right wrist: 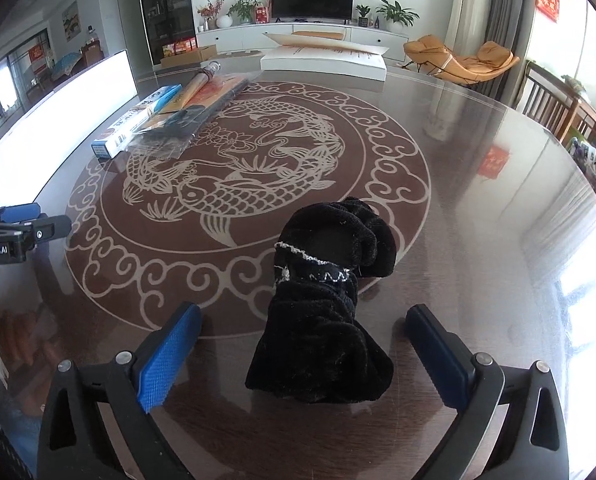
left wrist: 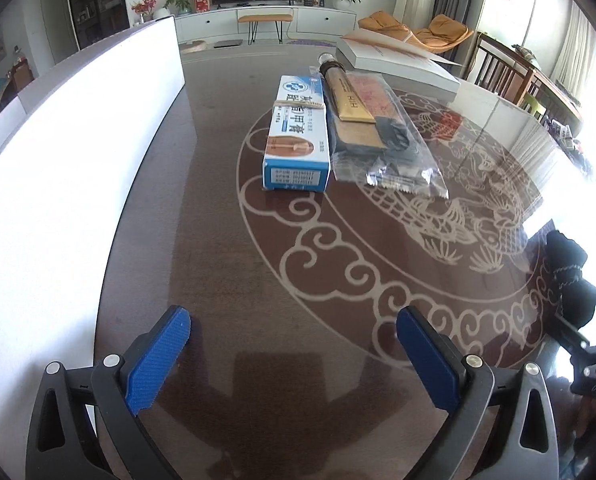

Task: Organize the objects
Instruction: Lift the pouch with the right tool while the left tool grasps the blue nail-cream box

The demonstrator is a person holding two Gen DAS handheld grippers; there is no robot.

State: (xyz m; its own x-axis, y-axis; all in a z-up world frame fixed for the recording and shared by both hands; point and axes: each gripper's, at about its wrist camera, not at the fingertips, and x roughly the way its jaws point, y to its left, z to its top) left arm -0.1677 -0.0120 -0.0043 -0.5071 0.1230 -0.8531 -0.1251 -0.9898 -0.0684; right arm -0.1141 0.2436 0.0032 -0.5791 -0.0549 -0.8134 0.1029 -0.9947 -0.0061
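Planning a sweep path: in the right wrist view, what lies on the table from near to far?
black cloth between the open right gripper fingers → blue-and-white box → white flat box at the far edge.

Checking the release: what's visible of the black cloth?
The black cloth looks like plush velvet, bunched into a crumpled heap with a thin white stitched trim across its middle. It lies on the glossy table, between the open right gripper pads; neither pad touches it. The left wrist view shows only its edge.
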